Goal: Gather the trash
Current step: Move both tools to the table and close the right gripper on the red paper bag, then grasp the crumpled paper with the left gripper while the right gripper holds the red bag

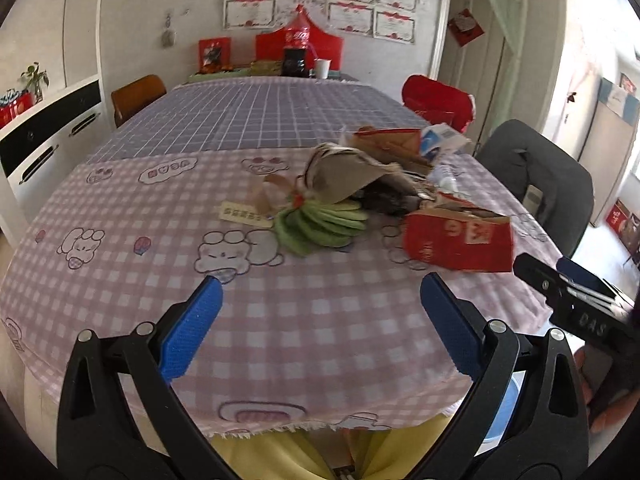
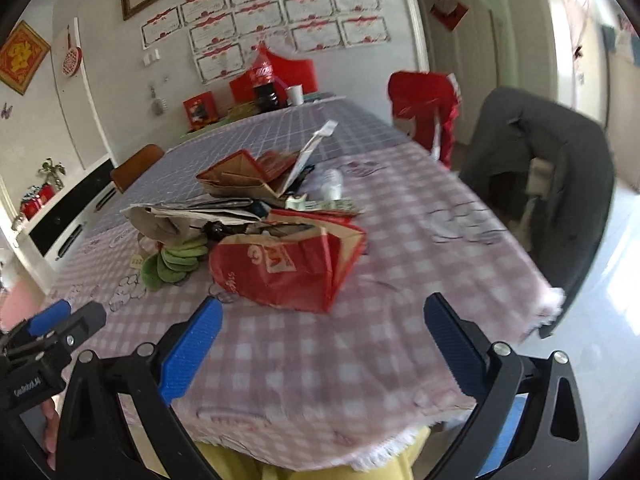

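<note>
A heap of trash lies on the pink checked tablecloth (image 1: 280,320): a crumpled red paper carton (image 1: 460,240) (image 2: 292,264), grey wrapping paper (image 1: 344,176) (image 2: 192,216) over a stack of green round pads (image 1: 320,224) (image 2: 176,260), brown cardboard pieces (image 1: 392,144) (image 2: 244,176), a clear plastic bottle (image 2: 332,184) and a blue-white packet (image 1: 440,140). My left gripper (image 1: 320,292) is open, short of the heap above the table's near part. My right gripper (image 2: 320,316) is open too, just before the red carton. Each shows at the other view's edge.
A chair draped with a dark coat (image 2: 552,184) stands at the table's right, a red-covered chair (image 1: 436,100) beyond it, a brown chair (image 1: 136,96) at the left. A cola bottle (image 1: 298,44) and white cup (image 1: 322,68) stand at the far end. A blue bin (image 1: 504,412) sits below.
</note>
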Motion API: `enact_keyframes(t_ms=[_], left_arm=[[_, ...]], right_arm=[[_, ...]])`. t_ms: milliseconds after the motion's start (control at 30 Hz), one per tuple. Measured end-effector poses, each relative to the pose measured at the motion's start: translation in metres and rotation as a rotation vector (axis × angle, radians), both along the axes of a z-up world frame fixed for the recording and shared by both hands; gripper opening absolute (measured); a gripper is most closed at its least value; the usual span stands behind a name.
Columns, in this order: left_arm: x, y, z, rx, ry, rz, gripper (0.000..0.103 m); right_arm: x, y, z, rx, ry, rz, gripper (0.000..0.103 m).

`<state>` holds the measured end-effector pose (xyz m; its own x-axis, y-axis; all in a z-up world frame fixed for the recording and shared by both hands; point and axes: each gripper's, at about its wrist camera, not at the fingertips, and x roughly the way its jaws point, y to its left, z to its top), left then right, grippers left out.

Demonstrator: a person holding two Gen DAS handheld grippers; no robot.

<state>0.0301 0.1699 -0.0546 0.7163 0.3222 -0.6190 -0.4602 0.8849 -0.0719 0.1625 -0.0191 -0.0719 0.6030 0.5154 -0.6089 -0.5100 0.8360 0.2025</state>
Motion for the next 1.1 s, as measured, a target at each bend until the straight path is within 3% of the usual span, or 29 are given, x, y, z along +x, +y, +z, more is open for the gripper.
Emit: enact_keyframes(t_ms=[100, 267, 400, 433, 467, 533, 733, 1033, 1067, 1100], left_arm=[[0.003, 0.011, -0.003, -0.018, 0.010, 0.010, 0.097], [0.007, 0.027, -0.007, -0.057, 0.016, 0.003, 0.097], [0.011, 0.039, -0.008, -0.057, 0.024, 0.012, 0.097], [0.013, 0.041, -0.008, -0.060, 0.022, 0.009, 0.097], [0.015, 0.045, -0.008, -0.063, 0.019, 0.001, 0.097], [0.021, 0.050, -0.007, -0.065, 0.019, -0.016, 0.097], [0.050, 0.071, -0.014, -0.062, 0.061, -0.017, 0.097], [0.103, 0.094, -0.032, -0.126, 0.123, -0.036, 0.097], [0.108, 0.095, -0.035, -0.136, 0.131, -0.039, 0.095], [0.112, 0.095, -0.039, -0.143, 0.141, -0.038, 0.086]], right_arm=[[0.017, 0.012, -0.006, 0.010, 0.028, 0.009, 0.099], [0.056, 0.023, -0.027, 0.035, 0.155, -0.028, 0.099], [0.066, 0.028, -0.027, 0.076, 0.163, -0.037, 0.098], [0.066, 0.029, -0.027, 0.090, 0.161, -0.031, 0.091], [0.067, 0.030, -0.026, 0.101, 0.162, -0.015, 0.073], [0.067, 0.034, -0.027, 0.109, 0.174, 0.011, 0.073], [0.052, 0.029, -0.021, 0.089, 0.111, -0.011, 0.069], [0.035, -0.010, 0.008, 0.133, 0.038, -0.072, 0.069], [0.034, -0.014, 0.010, 0.135, 0.033, -0.077, 0.069], [0.033, -0.016, 0.011, 0.138, 0.029, -0.082, 0.069]])
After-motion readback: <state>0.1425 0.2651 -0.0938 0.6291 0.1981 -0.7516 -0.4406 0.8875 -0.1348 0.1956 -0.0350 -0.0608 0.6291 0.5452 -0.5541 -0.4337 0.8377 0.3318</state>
